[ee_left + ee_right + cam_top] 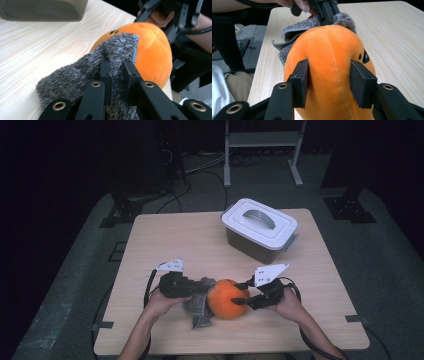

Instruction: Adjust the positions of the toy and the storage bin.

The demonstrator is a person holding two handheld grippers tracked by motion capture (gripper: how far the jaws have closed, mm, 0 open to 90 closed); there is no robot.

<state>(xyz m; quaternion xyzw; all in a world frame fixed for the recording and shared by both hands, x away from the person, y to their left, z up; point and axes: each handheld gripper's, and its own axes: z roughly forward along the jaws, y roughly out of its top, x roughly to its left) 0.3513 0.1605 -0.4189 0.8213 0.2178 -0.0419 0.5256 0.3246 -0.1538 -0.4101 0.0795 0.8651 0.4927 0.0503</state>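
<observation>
The orange plush ball (228, 298) sits near the table's (165, 235) front edge, well in front of the lidded box (260, 228). The right gripper (329, 75) clamps the ball — pads dent both flanks. The left gripper (116, 72) pinches the grey fuzzy cloth (82, 77) draped against the ball. Hold the ball steady; draw the cloth away slowly — a jerk could roll the ball.

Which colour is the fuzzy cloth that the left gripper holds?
The fuzzy cloth is mottled grey, dark and light flecks mixed. The left gripper view shows it best.
</observation>
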